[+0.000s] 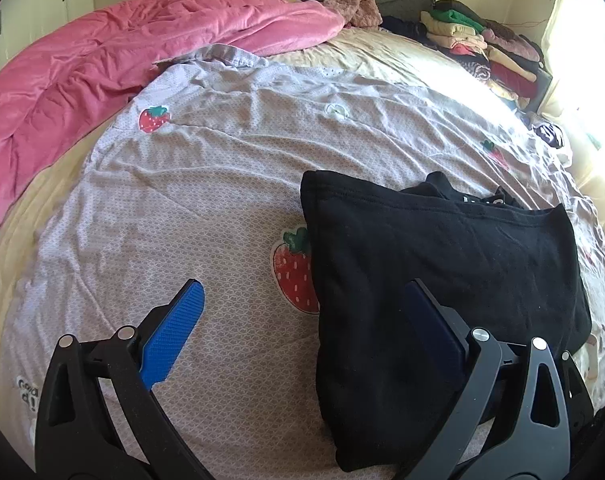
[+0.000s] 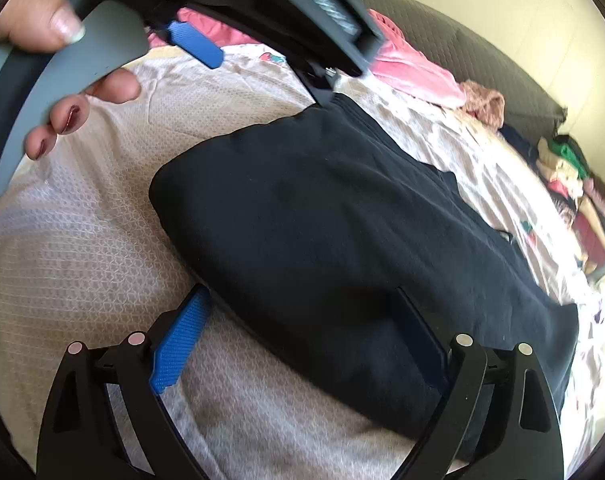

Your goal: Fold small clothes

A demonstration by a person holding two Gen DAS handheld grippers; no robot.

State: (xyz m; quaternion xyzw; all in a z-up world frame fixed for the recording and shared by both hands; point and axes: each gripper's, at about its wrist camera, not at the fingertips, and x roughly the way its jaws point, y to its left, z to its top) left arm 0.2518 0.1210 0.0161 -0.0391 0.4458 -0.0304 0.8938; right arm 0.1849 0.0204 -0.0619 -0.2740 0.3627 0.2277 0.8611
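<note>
Item one, nearest: my left gripper (image 1: 302,312), fingers spread wide and holding nothing; its left pad hangs over bare sheet, its right pad over the near left part of the black garment (image 1: 442,264). I cannot tell whether that pad touches the cloth.

Item two: my right gripper (image 2: 306,328), fingers likewise spread wide, gripping nothing; the garment's near edge runs between them, the right finger dark against the cloth and hard to make out.

Item three: black garment, folded into a thick pad, lying flat on the strawberry-print sheet (image 1: 206,184) at 3 o'clock in the left view. A collar and label peek out at its far edge.

Item four: open sheet from 9 to 12 o'clock, wrinkled but free.

Item five: left hand (image 2: 58,68) on its gripper handle, at 10 o'clock in the right view, partly cut off and blurred.

Item six, far: pink quilt (image 1: 102,56) bunched at 10 o'clock; stack of folded clothes (image 1: 486,48) at 2 o'clock beside the bright, washed-out window side.
</note>
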